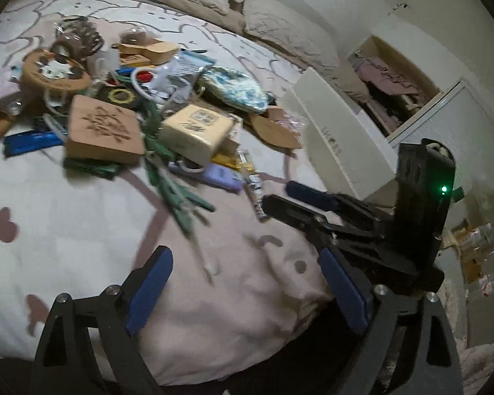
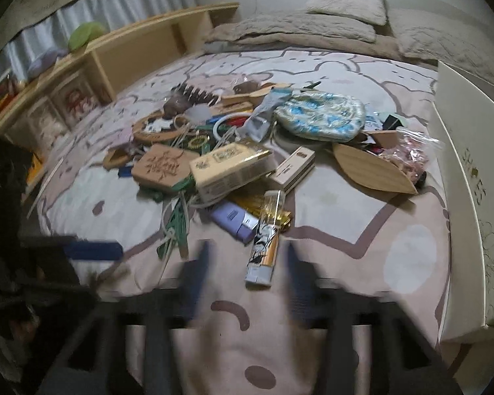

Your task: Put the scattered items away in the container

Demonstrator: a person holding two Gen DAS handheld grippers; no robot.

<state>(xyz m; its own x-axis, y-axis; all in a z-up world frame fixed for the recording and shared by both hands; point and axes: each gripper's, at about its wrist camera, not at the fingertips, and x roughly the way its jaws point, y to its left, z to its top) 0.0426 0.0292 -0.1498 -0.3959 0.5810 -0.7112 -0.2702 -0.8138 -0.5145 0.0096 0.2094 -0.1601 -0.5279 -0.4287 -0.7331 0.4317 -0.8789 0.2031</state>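
Here, both tongs spread, empty: left tongs (image 1: 247, 283), right tongs (image 2: 247, 263); clutter pile (image 2: 233, 151) beside white box (image 2: 467, 177).

White shoe boxes: one (image 2: 467, 177), at the bed's right edge
Engraved wooden blocks: one (image 2: 163, 164)
Round wooden plaques: one (image 1: 54, 72)
Cream cartons with gold print: one (image 2: 229, 168)
Blue-and-white patterned pouches: one (image 2: 321, 117)
Leaf-shaped wooden pieces: one (image 2: 372, 169)
Lilac plastic items: one (image 2: 235, 220)
Slim printed tubes: one (image 2: 263, 253)
Narrow pale wooden cases: one (image 2: 294, 166)
Pillows at the head of the bed: two clearly seen, one (image 2: 347, 1) lying on another (image 2: 289, 33)
Grippers: two, left (image 1: 247, 288) and right (image 2: 247, 276)
Smaller bits in the heap: too tangled to count
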